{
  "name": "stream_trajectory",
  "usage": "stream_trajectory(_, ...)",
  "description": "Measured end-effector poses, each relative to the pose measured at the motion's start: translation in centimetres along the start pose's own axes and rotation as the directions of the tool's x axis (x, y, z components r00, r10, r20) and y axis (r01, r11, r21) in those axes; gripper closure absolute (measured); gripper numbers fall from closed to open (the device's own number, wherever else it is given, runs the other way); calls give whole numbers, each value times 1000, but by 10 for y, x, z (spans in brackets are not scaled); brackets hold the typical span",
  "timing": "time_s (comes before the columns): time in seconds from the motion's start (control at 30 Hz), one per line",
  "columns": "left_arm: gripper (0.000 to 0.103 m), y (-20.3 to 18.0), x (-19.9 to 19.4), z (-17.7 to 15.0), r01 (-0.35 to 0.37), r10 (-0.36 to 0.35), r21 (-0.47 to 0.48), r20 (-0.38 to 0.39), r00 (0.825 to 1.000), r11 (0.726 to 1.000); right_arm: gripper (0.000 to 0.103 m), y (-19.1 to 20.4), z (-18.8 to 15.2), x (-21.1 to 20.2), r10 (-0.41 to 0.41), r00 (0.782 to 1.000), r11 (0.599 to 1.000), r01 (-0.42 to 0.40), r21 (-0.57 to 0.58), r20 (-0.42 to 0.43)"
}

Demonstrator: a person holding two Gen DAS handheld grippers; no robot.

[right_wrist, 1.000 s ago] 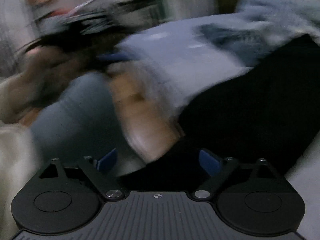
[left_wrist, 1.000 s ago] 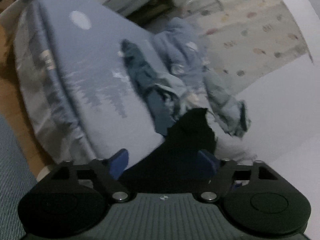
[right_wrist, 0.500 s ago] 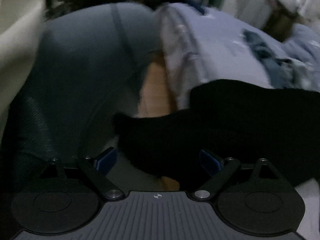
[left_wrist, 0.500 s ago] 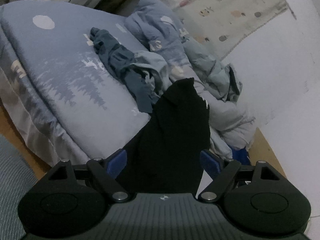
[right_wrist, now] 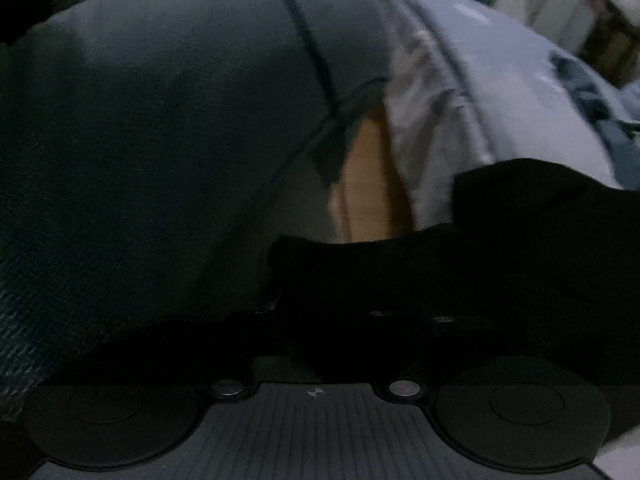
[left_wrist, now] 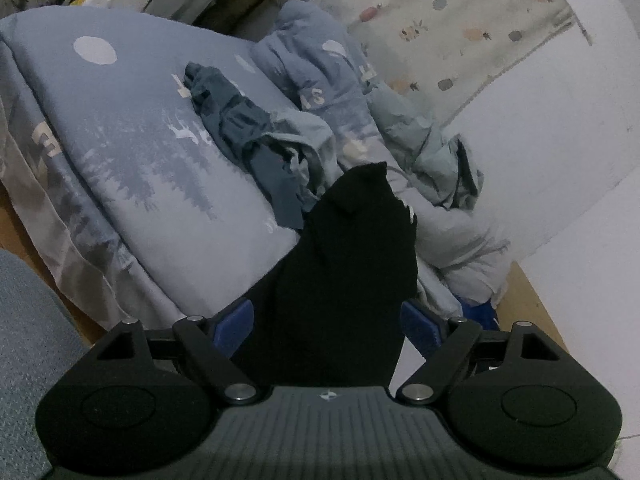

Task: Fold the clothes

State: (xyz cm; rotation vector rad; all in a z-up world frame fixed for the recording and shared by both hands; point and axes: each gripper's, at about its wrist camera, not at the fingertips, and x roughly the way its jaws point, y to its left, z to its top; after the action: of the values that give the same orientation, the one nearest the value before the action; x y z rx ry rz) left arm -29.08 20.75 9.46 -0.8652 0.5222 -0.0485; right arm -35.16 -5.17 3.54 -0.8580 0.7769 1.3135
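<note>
A black garment (left_wrist: 352, 248) hangs between the wide-spread blue pads (left_wrist: 234, 322) of my left gripper (left_wrist: 328, 320). The pads do not visibly press on it. Behind it lies the bed with its blue printed sheet (left_wrist: 132, 128), and a crumpled dark blue garment (left_wrist: 240, 132) rests on that. In the right wrist view the same black garment (right_wrist: 520, 240) drapes across my right gripper (right_wrist: 320, 312). Its jaws are closing with the cloth's edge between them, and the dark fabric hides the pads.
Rumpled light blue bedding (left_wrist: 328, 80) is heaped at the bed's far side, against a white wall (left_wrist: 560, 160) and a fruit-print cloth (left_wrist: 460, 20). A person's grey trouser leg (right_wrist: 160, 140) fills the left of the right wrist view. A strip of wooden floor (right_wrist: 368, 184) shows beside the bed.
The right gripper has swung down toward the garment's edge, and its jaws, wide earlier, have come together on the cloth. The left gripper stays wide, its view steadier and slightly raised.
</note>
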Motion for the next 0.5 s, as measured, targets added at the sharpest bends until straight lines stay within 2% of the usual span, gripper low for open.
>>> stream_trajectory(0.07,17,2,-2,1,-1,1,-12,3,1000,1000,97,-14,-1,-17,-44,997,995,38,95,59)
stream_trajectory(0.13,17,2,-3,3,1,0,-15,9,1000,1000,97,-34,-3,-44,-104,986,971,72,229,134)
stream_trajectory(0.2,17,1,-4,5,1,-1,-10,18,1000,1000,99,-54,-12,-80,-200,959,919,114,377,199)
stream_trajectory(0.27,17,-1,-2,8,7,-6,-14,30,1000,1000,100,-76,-27,-122,-319,914,832,143,536,252)
stream_trajectory(0.33,17,-5,2,11,24,-23,-23,40,999,999,100,-96,-53,-167,-472,840,700,173,693,267)
stream_trajectory(0.37,17,-7,5,13,32,-31,-26,45,998,999,100,-104,-69,-190,-556,790,618,185,764,258)
stream_trajectory(0.43,17,-14,12,15,53,-51,-27,53,997,998,100,-117,-106,-232,-720,664,424,193,885,201)
stream_trajectory(0.5,17,-21,19,16,77,-75,-29,52,996,997,100,-123,-152,-267,-854,516,175,158,972,70)
